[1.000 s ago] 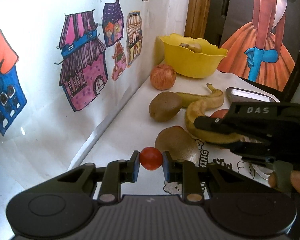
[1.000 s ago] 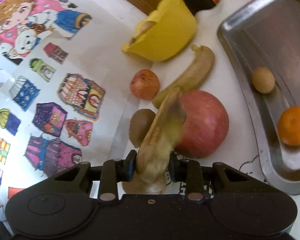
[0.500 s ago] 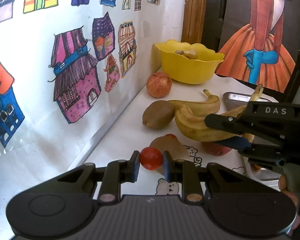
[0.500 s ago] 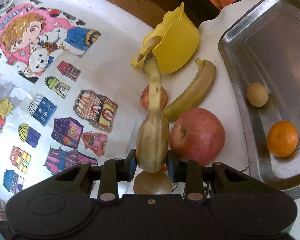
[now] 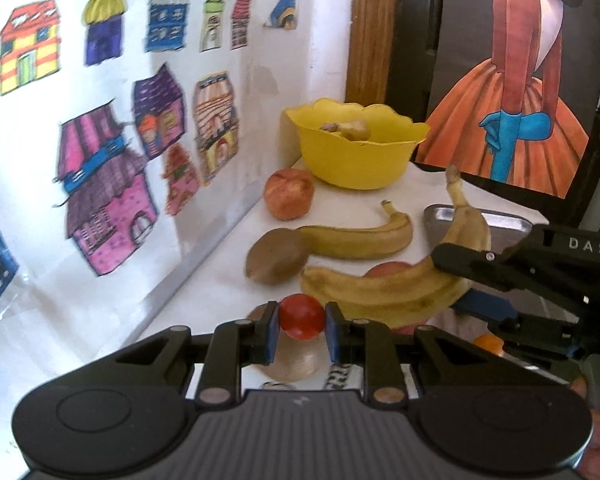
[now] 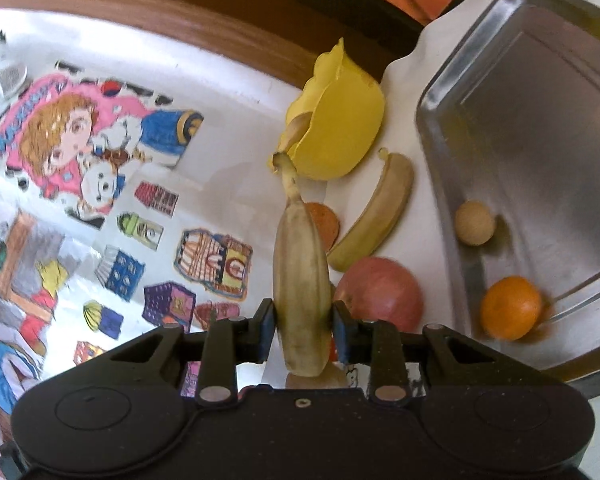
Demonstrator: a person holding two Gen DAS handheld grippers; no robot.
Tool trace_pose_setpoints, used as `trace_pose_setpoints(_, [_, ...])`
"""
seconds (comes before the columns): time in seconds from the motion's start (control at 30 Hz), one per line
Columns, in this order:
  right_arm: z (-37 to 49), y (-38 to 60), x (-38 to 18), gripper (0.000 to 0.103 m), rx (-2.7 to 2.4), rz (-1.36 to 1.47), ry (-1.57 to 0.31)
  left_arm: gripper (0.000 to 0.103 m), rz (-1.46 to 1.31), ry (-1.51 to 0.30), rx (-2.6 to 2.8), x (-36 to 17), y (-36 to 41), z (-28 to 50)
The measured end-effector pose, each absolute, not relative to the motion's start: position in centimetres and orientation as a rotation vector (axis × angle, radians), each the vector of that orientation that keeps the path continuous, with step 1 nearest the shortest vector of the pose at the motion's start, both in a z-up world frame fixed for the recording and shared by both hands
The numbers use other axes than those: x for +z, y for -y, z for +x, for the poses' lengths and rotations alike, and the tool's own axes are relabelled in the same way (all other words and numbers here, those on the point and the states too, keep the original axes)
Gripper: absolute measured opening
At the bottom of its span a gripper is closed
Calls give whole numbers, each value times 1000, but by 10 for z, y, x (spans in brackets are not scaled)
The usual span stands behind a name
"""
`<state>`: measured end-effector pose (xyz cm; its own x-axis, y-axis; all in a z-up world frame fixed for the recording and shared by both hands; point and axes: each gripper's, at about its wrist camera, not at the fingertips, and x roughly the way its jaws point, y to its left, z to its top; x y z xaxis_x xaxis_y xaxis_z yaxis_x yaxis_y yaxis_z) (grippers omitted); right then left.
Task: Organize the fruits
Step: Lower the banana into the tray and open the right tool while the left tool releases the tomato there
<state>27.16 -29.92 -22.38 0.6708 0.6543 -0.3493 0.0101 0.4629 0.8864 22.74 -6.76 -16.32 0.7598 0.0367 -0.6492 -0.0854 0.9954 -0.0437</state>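
Observation:
My left gripper [image 5: 300, 332] is shut on a small red tomato [image 5: 302, 316] and holds it above the table. My right gripper [image 6: 303, 330] is shut on a spotted banana [image 6: 300, 276] and holds it in the air, stem pointing away; it shows in the left wrist view [image 5: 396, 284] at the right. On the table lie a second banana [image 5: 356, 236], two kiwis [image 5: 277, 257], a small apple [image 5: 289, 199] and a big red apple [image 6: 378, 294]. A yellow bowl [image 5: 356, 160] stands at the back. A steel tray [image 6: 540, 128] holds an orange [image 6: 510, 307] and a small tan fruit [image 6: 475, 222].
A wall with coloured house drawings [image 5: 108, 184] runs along the left side of the table. A painting of a woman in an orange dress [image 5: 516, 112] leans at the back right. The bowl holds some brownish pieces [image 5: 348, 130].
Both grippers have risen. The right gripper lifted the banana off the table and its stem now points up and away. The tomato stays clamped in the left gripper.

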Motion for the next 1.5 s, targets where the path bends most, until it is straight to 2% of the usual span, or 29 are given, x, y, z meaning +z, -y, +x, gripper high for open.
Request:
trace_pose_setpoints(0.17, [271,340,-225,31,430,1093,-745,26,-67,-693,39,-157,94,233])
trace_pose_setpoints(0.47, [272,417,-211,32,399,1052,-714,26,-64,-686,-33,-152,150,254])
trace_pose_setpoints(0.83, [287,491,-233,32,294,981,-760,26,-41,-747,-149,-184,219,274])
trace_pose_setpoints(1.5, [364,501,-248,35,327,878,-847,26,-8,-836,-91,-217,251,289])
